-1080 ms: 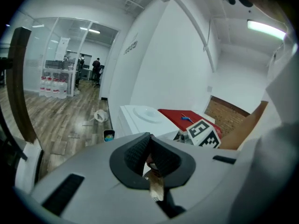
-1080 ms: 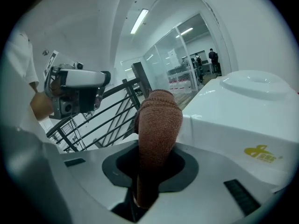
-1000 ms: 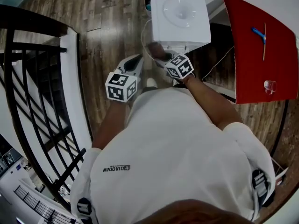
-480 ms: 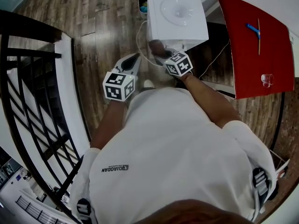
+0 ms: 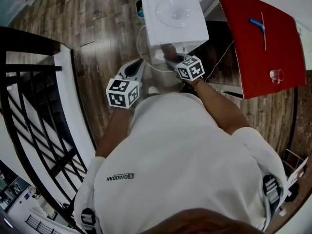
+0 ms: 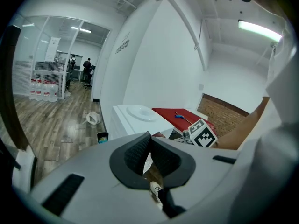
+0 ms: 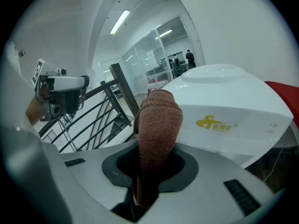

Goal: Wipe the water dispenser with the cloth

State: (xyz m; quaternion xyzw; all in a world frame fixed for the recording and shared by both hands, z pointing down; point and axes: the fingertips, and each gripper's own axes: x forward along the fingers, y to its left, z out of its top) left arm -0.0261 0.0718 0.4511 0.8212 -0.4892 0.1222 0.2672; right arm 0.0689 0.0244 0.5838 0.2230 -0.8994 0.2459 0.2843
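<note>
The white water dispenser (image 5: 173,21) stands on the wood floor ahead of me, a round dish in its top. My right gripper (image 5: 169,54) is shut on a brown cloth (image 5: 167,49) and holds it at the dispenser's front face, just under the top edge. In the right gripper view the cloth (image 7: 159,120) sticks up out of the right gripper (image 7: 155,146), beside the dispenser (image 7: 229,111) with its yellow logo. My left gripper (image 5: 137,64) hangs to the left, apart from the dispenser. The left gripper (image 6: 149,135) is shut and holds nothing.
A red table (image 5: 253,43) with a blue pen (image 5: 256,24) and a small glass (image 5: 275,75) stands right of the dispenser. A black stair railing (image 5: 29,106) runs along the left. A white cable (image 5: 146,57) loops by the dispenser's front, and a small bin (image 5: 140,7) sits behind it.
The right gripper and cloth have slid a little rightward along the dispenser's front, from its left corner toward the middle. The left gripper stays put.
</note>
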